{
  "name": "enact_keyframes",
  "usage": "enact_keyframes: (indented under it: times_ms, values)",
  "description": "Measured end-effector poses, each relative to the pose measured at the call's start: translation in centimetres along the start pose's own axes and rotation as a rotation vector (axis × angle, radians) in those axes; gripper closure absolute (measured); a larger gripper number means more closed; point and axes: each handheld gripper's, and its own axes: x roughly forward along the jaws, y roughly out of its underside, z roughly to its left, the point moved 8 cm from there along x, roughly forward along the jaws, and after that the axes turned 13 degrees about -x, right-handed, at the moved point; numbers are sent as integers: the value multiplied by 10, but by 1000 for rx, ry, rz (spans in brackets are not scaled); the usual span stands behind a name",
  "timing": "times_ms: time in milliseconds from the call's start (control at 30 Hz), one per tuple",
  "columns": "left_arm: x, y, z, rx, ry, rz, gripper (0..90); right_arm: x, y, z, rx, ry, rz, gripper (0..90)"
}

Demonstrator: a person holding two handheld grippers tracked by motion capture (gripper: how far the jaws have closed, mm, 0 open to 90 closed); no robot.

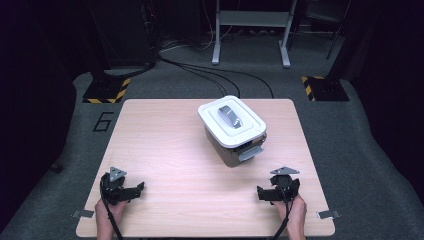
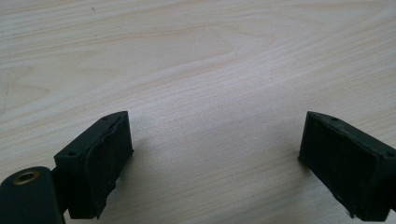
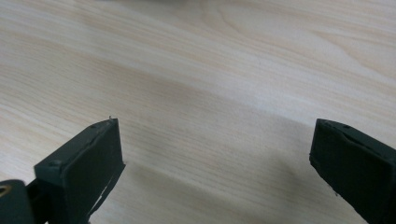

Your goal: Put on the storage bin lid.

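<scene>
A white-lidded grey box (image 1: pixel 231 125) with a grey handle (image 1: pixel 229 116) on its lid stands on the wooden table (image 1: pixel 170 150), right of centre toward the back. A grey latch (image 1: pixel 250 152) sticks out at its near side. My left gripper (image 1: pixel 136 189) rests near the front left corner, held by a hand. My right gripper (image 1: pixel 262 193) rests near the front right. In the left gripper view the left gripper (image 2: pixel 215 135) is open over bare wood. In the right gripper view the right gripper (image 3: pixel 215 140) is open as well, with nothing between its jaws.
Grey carpet surrounds the table, with a "6" mark (image 1: pixel 103 121) at the left. Black cables (image 1: pixel 210 75) run behind it. Yellow-black striped bases (image 1: pixel 106 90) (image 1: pixel 324 88) and a metal stand (image 1: pixel 252 30) sit at the back. Small metal brackets (image 1: pixel 328 214) sit at the front corners.
</scene>
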Motion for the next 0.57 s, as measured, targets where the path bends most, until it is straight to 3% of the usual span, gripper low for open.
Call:
enact_keyframes:
  times_ms: [167,267,367,567]
  values:
    - [0,0,0,0,0,-1,92,3,8,-2,7,13,7,7]
    - [0,0,0,-1,0,-5,92,4,13,-4,26,29,-28,0]
    - [1,0,0,-3,-2,-10,91,4,15,-5,10,35,-91,0]
    - [0,0,0,0,-1,1,91,4,16,-5,16,39,-96,0]
